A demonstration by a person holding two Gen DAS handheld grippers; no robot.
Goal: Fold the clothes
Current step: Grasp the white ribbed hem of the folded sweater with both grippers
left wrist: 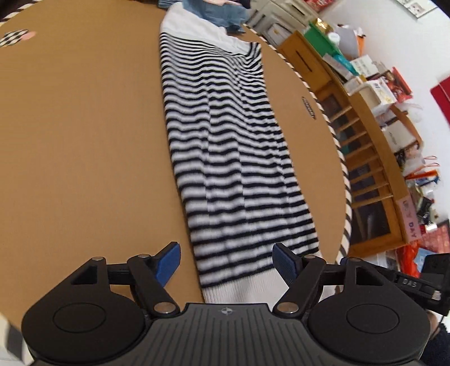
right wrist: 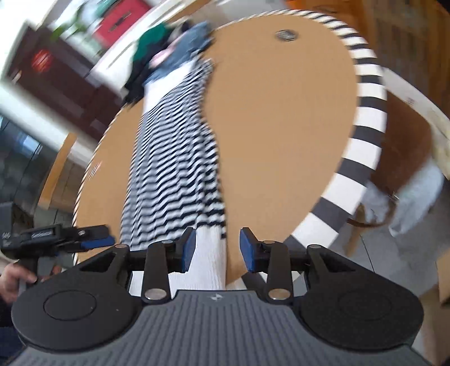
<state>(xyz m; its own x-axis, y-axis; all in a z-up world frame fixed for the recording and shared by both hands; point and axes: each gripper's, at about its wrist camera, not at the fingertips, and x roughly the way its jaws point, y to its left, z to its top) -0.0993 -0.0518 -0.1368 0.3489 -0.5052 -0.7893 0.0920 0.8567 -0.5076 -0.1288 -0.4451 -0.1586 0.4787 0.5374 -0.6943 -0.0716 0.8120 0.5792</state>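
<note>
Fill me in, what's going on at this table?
A person with a gripper in each hand is folding a striped sweater laid out as a long strip on a round table. Left gripper and right gripper both hover at its white hem, jaws open and not gripping. More clothes lie piled at the far edge.

Your left wrist camera sits just behind its fingers, tilted down over the near end of the striped sweater, looking along its length across the round worktop toward shelves on the right. Your right wrist camera looks from the same near end, close over the sweater's white hem, angled down and blurred. Both views share the sweater, the worktop and the clothes pile at the far edge.
</note>
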